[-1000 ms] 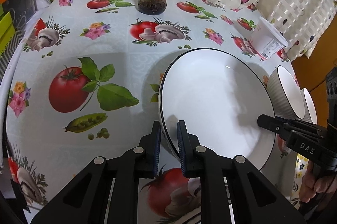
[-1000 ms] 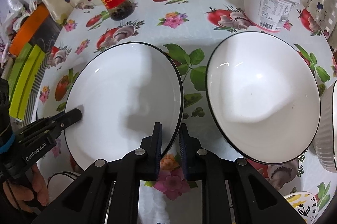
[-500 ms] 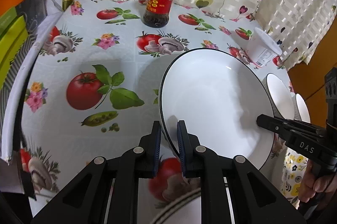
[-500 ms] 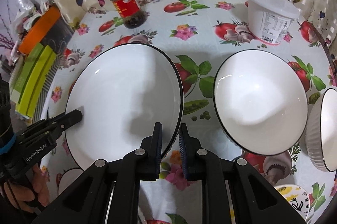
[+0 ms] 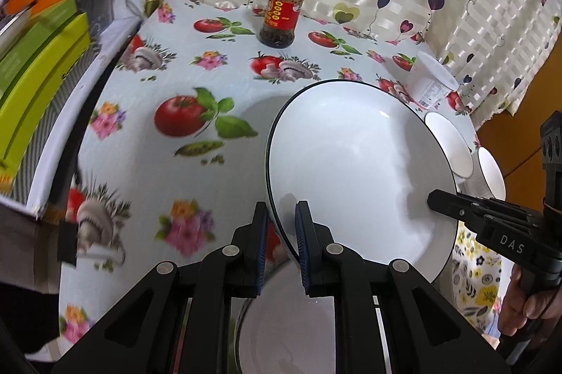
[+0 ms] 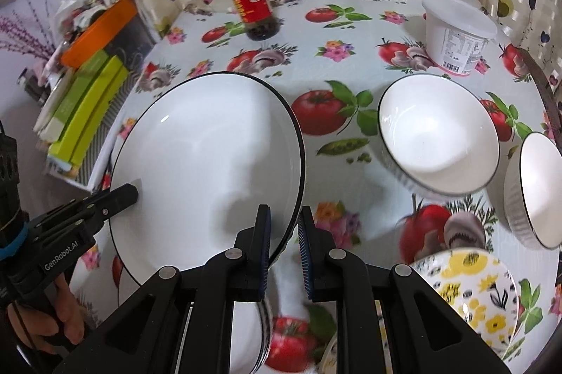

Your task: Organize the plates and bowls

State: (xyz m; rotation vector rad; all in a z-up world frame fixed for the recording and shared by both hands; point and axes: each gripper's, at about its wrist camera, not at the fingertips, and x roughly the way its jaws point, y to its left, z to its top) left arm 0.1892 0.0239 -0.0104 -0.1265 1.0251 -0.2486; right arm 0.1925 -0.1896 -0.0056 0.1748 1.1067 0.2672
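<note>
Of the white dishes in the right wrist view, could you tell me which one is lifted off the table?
The large black-rimmed white plate; both hand-held grippers clamp its rim.
</note>
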